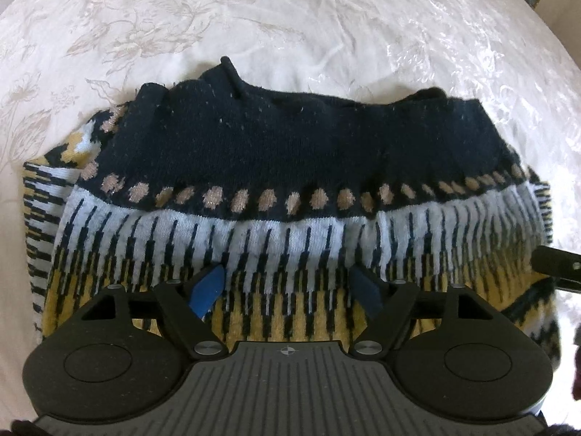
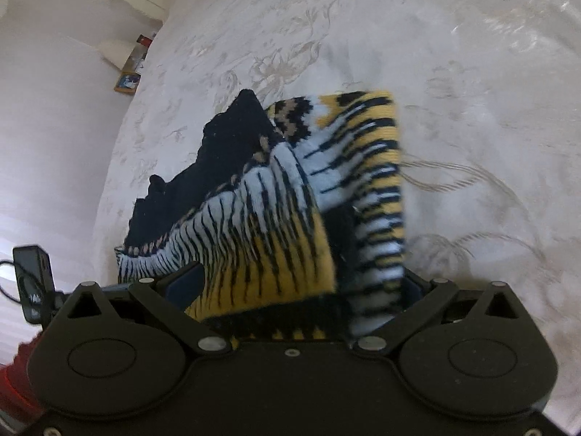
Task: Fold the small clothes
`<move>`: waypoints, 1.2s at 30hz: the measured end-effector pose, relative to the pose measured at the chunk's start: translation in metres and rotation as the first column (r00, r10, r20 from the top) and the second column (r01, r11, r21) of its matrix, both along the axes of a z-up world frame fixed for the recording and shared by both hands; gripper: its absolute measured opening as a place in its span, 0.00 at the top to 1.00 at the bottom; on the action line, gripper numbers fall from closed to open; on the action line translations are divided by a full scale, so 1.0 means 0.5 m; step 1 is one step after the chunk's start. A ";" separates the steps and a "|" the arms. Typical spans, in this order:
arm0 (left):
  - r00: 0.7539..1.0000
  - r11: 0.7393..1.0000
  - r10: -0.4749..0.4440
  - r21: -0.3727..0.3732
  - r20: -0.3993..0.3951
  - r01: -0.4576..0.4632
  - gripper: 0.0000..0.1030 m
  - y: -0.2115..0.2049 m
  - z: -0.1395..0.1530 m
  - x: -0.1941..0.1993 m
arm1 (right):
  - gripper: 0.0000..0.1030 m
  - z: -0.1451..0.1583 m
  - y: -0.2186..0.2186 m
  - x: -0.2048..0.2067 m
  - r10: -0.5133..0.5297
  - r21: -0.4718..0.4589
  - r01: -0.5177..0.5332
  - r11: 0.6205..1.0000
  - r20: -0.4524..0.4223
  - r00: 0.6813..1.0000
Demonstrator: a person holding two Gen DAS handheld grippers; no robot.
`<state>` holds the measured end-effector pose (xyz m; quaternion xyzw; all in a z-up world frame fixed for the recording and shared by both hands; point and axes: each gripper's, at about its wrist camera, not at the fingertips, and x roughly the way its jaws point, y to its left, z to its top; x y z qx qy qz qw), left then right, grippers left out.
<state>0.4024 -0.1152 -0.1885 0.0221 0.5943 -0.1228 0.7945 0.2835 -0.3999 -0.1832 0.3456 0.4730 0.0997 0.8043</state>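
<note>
Both tongs hang over a knitted sweater (image 1: 254, 167) lying folded on a pale floral bedspread (image 1: 290, 18); the left gripper (image 1: 288, 289) stands spread above the yellow-and-white band, pinching nothing; the right gripper (image 2: 301, 290) has a lifted sweater fold between its jaws; whether they press it cannot be told.
</note>
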 end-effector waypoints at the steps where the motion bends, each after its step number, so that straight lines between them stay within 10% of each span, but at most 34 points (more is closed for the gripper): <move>1: 1.000 1.000 0.007 -0.013 0.005 -0.007 0.28 0.003 0.009 0.005 | 0.00 0.000 0.002 0.003 -0.002 0.002 0.002 1.000 0.002 1.000; 10: 0.999 0.999 0.040 -0.021 0.018 -0.039 0.27 -0.007 0.000 0.068 | 0.00 -0.010 -0.006 -0.018 0.006 0.027 -0.008 1.000 0.053 0.999; 18: 0.999 0.999 0.030 0.011 0.016 -0.030 0.06 -0.046 -0.033 0.090 | 0.00 -0.019 -0.028 -0.014 -0.019 0.096 0.015 0.995 0.044 0.999; 26: 0.999 0.999 0.044 -0.020 0.018 -0.043 0.10 -0.037 -0.009 0.082 | 0.00 -0.015 -0.035 0.000 -0.016 0.120 0.016 0.993 0.002 1.000; 36: 0.993 0.991 0.108 -0.080 0.043 -0.105 0.10 0.077 0.061 -0.044 | 0.69 0.045 0.023 0.012 0.046 -0.121 -0.050 0.991 -0.034 0.998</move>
